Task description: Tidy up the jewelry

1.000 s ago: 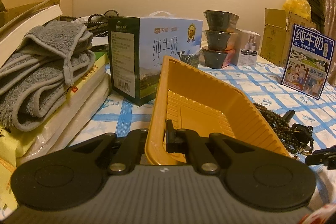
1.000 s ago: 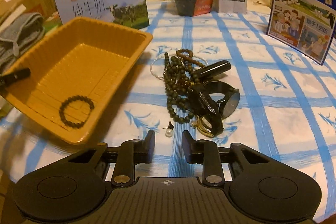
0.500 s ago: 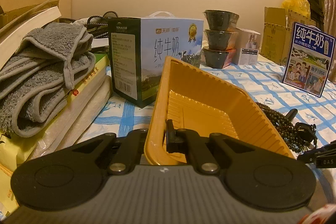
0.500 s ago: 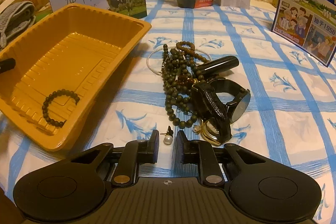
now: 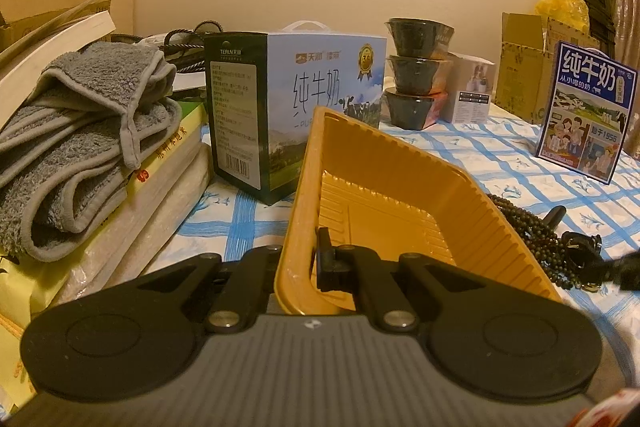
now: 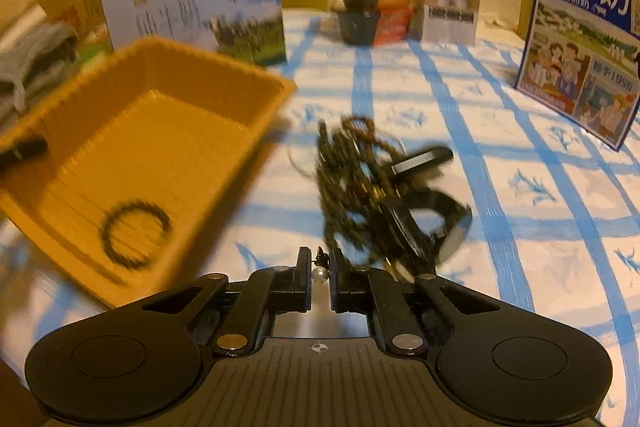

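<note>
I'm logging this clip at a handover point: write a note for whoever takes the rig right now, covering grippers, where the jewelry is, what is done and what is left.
Left gripper: shut on the yellow tray's near wall, tilting it.
Right gripper: fingers nearly closed around the pearl earring; the view is blurred, so a firm grip cannot be confirmed.
Done: one black bead bracelet lies in the tray.
Left: the earring, then the pile on the cloth beside the tray: bead strands, black watch and dark tube.

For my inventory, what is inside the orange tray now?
One dark bead bracelet lies in the orange tray. The near wall hides its nearest floor strip.
</note>
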The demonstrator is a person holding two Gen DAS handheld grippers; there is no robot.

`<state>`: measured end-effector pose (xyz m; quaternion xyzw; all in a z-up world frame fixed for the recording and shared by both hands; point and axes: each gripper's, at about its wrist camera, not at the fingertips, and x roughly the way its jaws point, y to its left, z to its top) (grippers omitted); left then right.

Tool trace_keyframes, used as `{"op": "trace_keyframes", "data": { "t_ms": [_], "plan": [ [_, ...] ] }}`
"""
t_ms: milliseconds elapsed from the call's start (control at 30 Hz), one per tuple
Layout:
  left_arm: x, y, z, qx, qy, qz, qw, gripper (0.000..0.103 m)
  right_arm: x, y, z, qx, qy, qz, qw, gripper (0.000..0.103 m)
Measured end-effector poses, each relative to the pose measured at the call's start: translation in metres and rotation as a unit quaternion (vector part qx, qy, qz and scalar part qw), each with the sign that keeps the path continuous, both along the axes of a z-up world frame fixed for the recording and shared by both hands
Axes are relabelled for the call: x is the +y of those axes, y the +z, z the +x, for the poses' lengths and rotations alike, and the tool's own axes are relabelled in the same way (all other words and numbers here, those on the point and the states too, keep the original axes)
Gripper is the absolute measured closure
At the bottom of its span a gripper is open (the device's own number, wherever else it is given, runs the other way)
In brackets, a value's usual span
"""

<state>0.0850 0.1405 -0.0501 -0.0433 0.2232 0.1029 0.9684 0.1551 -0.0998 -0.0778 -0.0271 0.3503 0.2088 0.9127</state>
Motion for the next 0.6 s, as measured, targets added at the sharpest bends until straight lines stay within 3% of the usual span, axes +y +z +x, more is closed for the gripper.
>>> {"op": "trace_keyframes", "data": {
  "t_ms": [200, 367, 600],
  "plan": [
    [0.000, 0.000, 0.001, 0.000, -0.001, 0.001, 1.0000, 0.099, 0.024, 0.035, -0.010, -0.015, 0.061, 0.066, 0.996, 0.095],
    [0.000, 0.001, 0.001, 0.003, -0.003, 0.002, 1.0000, 0.099, 0.054, 0.031, -0.015, 0.012, 0.109, 0.063, 0.992, 0.095],
    [0.000, 0.002, 0.004, 0.009, -0.004, 0.003, 0.9999, 0.099, 0.073, 0.015, -0.017, 0.033, 0.122, 0.039, 0.991, 0.095]
  ]
}}
